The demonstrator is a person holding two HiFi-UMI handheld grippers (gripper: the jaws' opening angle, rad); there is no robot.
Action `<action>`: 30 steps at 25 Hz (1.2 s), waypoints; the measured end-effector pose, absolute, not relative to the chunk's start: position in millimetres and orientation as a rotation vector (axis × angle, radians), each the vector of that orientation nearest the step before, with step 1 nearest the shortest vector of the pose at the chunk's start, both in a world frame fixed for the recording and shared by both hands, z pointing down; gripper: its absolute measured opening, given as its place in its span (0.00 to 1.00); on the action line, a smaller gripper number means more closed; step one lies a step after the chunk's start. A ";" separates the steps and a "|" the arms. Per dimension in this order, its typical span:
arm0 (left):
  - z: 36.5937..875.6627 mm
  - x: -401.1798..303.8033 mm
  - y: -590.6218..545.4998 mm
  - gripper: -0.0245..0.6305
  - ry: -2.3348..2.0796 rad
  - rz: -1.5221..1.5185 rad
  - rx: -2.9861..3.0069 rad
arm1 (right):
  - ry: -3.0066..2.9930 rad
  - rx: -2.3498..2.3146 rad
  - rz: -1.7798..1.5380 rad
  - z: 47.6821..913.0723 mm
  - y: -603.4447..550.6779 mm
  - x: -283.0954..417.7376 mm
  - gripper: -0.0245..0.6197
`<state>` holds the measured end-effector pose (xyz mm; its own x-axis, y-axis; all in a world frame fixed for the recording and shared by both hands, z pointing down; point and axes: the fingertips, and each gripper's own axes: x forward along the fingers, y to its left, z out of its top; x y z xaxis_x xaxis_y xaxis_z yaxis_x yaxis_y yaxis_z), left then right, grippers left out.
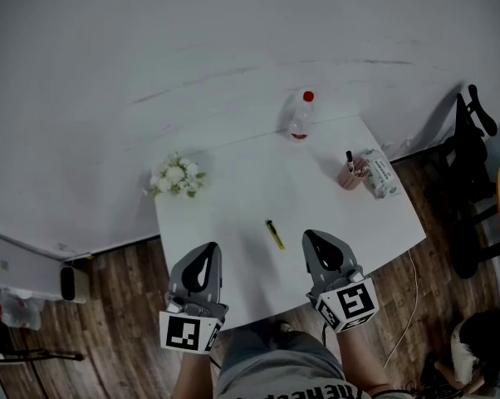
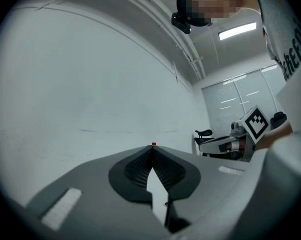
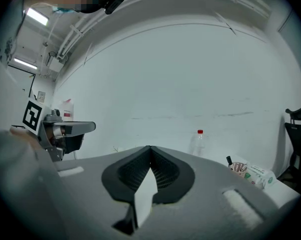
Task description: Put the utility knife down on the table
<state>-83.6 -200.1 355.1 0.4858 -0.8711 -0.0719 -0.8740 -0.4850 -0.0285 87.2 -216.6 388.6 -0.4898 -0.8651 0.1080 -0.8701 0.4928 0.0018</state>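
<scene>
The head view is dim and flat. Soft, even light leaves only faint shadows on the white table. Both gripper views are strongly fisheyed, with black corners and bowed walls. A strip light glares overhead. The left claw and right claw, close to the lens, look soft.

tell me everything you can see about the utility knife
The utility knife is a slim stick, mostly yellow with a dark far end; it looks plastic. It lies flat on the white table, at an angle, near the front edge, between the left claw and right claw, closer to the right. Neither claw touches it; both are shut and empty. It is too small to tell whether the blade is out.
</scene>
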 end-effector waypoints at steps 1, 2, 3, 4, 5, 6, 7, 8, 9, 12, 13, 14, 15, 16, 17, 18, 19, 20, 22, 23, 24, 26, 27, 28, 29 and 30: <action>354.3 -82.4 -199.2 0.06 1.561 0.075 -2.653 | -2.634 1.537 0.066 384.9 -214.7 88.4 0.04; 353.5 -81.3 -198.1 0.06 1.562 0.076 -2.651 | -2.637 1.541 0.051 381.1 -212.9 89.8 0.04; 352.5 -80.4 -196.8 0.06 1.563 0.078 -2.649 | -2.642 1.544 0.039 377.3 -211.0 91.0 0.04; 351.6 -79.6 -195.5 0.06 1.565 0.079 -2.646 | -2.646 1.546 0.030 373.9 -209.2 92.0 0.04; 351.0 -79.0 -194.2 0.06 1.566 0.079 -2.644 | -2.651 1.547 0.022 371.1 -207.4 92.6 0.04; 350.6 -78.5 -192.9 0.06 1.566 0.079 -2.642 | -2.654 1.547 0.013 368.9 -205.7 93.0 0.04; 350.1 -78.1 -191.8 0.06 1.567 0.080 -2.640 | -2.658 1.546 0.001 366.8 -204.0 93.2 0.04; 349.5 -77.6 -190.7 0.06 1.568 0.082 -2.637 | -2.663 1.544 -0.012 364.7 -202.3 93.2 0.04; 348.8 -77.2 -189.7 0.06 1.570 0.084 -2.635 | -2.668 1.541 -0.025 362.7 -200.6 93.1 0.04; 346.8 -75.0 -186.2 0.06 1.572 0.091 -2.629 | -2.682 1.535 -0.057 356.6 -195.5 93.4 0.04; 346.2 -74.0 -184.9 0.06 1.571 0.091 -2.627 | -2.687 1.535 -0.064 354.7 -193.8 93.9 0.04; 345.6 -73.1 -183.6 0.06 1.570 0.090 -2.625 | -2.691 1.536 -0.070 353.0 -192.2 94.6 0.04; 344.8 -72.3 -182.5 0.06 1.570 0.091 -2.623 | -2.694 1.537 -0.074 351.4 -190.7 95.5 0.04; 343.9 -71.6 -181.4 0.06 1.570 0.093 -2.621 | -2.696 1.540 -0.076 350.0 -189.3 96.6 0.04; 343.1 -71.1 -180.4 0.06 1.571 0.095 -2.620 | -2.698 1.542 -0.078 348.8 -188.0 97.6 0.04; 342.5 -70.6 -179.3 0.06 1.571 0.097 -2.618 | -2.698 1.544 -0.080 347.8 -186.7 98.6 0.04; 342.1 -70.2 -178.0 0.06 1.572 0.097 -2.617 | -2.699 1.546 -0.083 346.9 -185.1 99.6 0.04; 341.9 -69.6 -176.5 0.06 1.573 0.098 -2.616 | -2.700 1.548 -0.085 346.3 -183.6 100.5 0.04; 341.2 -67.9 -174.0 0.06 1.571 0.101 -2.614 | -2.700 1.552 -0.088 345.5 -180.9 102.6 0.04; 340.8 -66.9 -173.1 0.06 1.570 0.102 -2.614 | -2.700 1.555 -0.087 345.2 -180.0 103.7 0.04; 340.5 -66.0 -172.3 0.06 1.569 0.102 -2.614 | -2.699 1.557 -0.087 345.0 -179.2 104.7 0.04; 339.8 -65.0 -170.2 0.06 1.568 0.106 -2.612 | -2.699 1.561 -0.090 344.4 -177.2 105.8 0.04; 339.5 -64.8 -168.7 0.06 1.568 0.108 -2.610 | -2.700 1.562 -0.093 344.0 -175.8 106.1 0.04; 339.3 -64.8 -167.1 0.06 1.568 0.110 -2.609 | -2.702 1.563 -0.096 343.6 -174.3 106.2 0.04; 339.1 -64.9 -165.5 0.06 1.570 0.111 -2.607 | -2.704 1.562 -0.097 343.2 -173.0 106.3 0.04; 339.0 -65.1 -164.4 0.06 1.573 0.111 -2.606 | -2.706 1.562 -0.098 342.9 -172.1 106.4 0.04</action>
<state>-65.1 -164.4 339.0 0.4652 -0.8781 -0.1118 -0.8851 -0.4633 -0.0442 106.4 -172.1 342.9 -0.5007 -0.8655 -0.0175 -0.8645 0.4988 0.0624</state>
